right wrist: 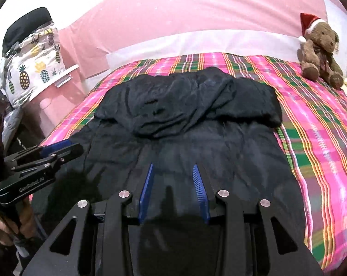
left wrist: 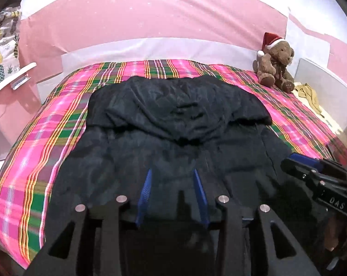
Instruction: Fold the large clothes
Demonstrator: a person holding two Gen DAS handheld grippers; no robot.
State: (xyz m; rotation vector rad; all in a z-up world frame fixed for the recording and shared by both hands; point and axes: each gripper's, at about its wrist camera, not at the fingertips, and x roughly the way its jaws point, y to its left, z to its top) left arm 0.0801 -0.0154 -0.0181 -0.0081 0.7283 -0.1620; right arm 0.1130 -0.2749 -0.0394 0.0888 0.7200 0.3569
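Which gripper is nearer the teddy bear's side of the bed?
The right gripper. The teddy bear sits at the far right corner of the plaid bed, while the left gripper works at the black jacket's opposite edge.

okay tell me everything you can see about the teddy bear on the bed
The teddy bear is brown plush and wears a red Santa hat with white trim and a pompom. It sits upright at the far right corner of the plaid bedspread, near the pink wall, well clear of the dark jacket. No gripper touches it.
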